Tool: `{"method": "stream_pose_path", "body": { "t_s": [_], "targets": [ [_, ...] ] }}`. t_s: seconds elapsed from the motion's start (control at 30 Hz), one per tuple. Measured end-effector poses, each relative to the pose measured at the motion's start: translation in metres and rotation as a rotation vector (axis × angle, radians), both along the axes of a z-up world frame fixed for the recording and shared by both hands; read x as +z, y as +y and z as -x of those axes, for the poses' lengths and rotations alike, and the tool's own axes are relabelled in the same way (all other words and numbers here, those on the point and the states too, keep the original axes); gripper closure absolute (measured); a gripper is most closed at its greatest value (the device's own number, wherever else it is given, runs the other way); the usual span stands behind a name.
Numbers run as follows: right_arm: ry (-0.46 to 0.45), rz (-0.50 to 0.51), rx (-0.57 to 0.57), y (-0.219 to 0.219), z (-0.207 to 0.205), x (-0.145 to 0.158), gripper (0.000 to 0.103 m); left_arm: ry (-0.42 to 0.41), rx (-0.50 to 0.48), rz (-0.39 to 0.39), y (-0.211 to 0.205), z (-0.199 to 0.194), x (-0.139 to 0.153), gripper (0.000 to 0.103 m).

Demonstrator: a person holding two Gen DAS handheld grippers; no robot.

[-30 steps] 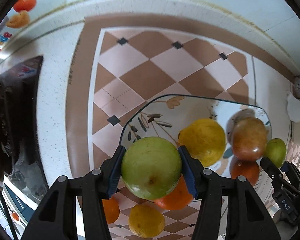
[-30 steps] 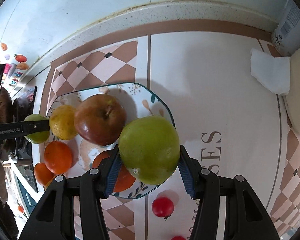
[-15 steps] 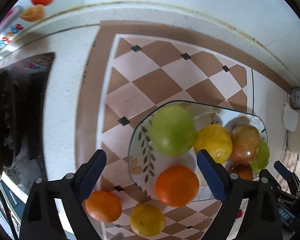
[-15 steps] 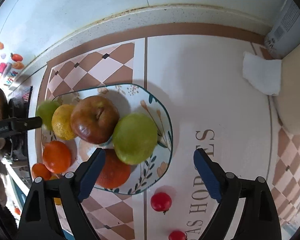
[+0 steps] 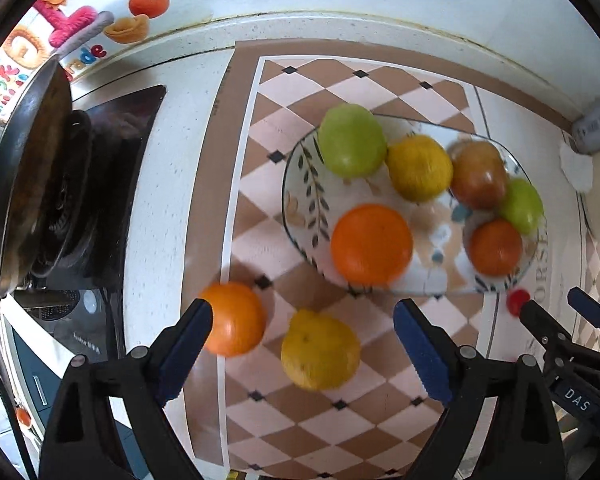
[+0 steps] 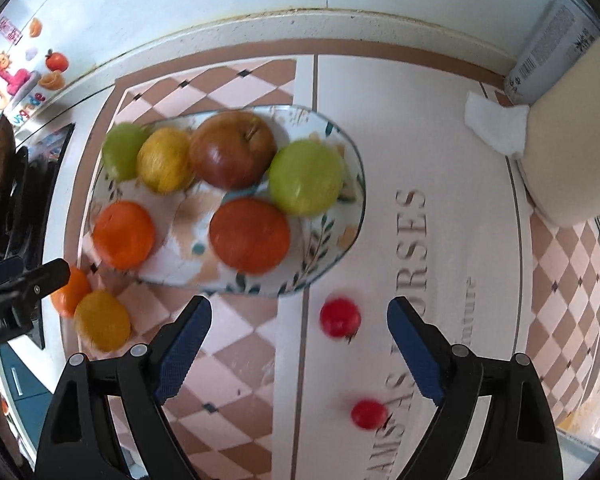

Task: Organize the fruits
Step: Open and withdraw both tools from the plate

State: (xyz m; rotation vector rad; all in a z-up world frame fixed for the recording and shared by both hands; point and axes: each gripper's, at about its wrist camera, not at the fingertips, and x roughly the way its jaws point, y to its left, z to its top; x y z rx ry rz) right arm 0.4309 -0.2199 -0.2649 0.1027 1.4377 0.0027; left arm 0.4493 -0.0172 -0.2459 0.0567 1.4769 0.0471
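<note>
A leaf-patterned plate (image 5: 300,208) (image 6: 340,240) holds two green apples (image 5: 352,142) (image 6: 306,178), a yellow lemon (image 5: 418,168), a red-brown apple (image 6: 232,154) and two oranges (image 5: 372,244) (image 6: 250,236). Off the plate lie an orange (image 5: 234,318) and a yellow lemon (image 5: 320,348), between my left gripper's open fingers. My left gripper (image 5: 302,350) is open and empty above them. My right gripper (image 6: 298,344) is open and empty, with one red cherry tomato (image 6: 340,317) between its fingers and another (image 6: 368,414) nearer.
A stove with a dark pan (image 5: 24,184) stands at the left. A white tissue (image 6: 496,126) and a cream container (image 6: 572,140) stand at the right by the wall. The counter mat is checkered brown and pink.
Both grippers opened and let their green apples go onto the plate, then drew back toward the near edge. The loose orange, lemon and tomatoes have come into view.
</note>
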Motion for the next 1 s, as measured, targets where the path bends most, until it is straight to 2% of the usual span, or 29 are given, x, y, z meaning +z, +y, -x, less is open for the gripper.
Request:
{"method": "stream_pose_path", "body": {
  "t_s": [0.2, 0.43, 1.0],
  "targets": [
    [-0.021, -0.02, -0.016, 0.008, 0.031, 0.014, 0.011, -0.039, -0.012, 0.007, -0.005, 0.024, 0.013, 0.01],
    [-0.101, -0.019, -0.017, 0.014, 0.066, 0.052, 0.011, -0.105, -0.029, 0.014, -0.006, 0.056, 0.044, 0.01],
    [-0.221, -0.052, -0.005, 0.024, 0.127, 0.131, 0.011, -0.209, -0.041, 0.043, 0.001, 0.113, 0.111, 0.01]
  ]
}}
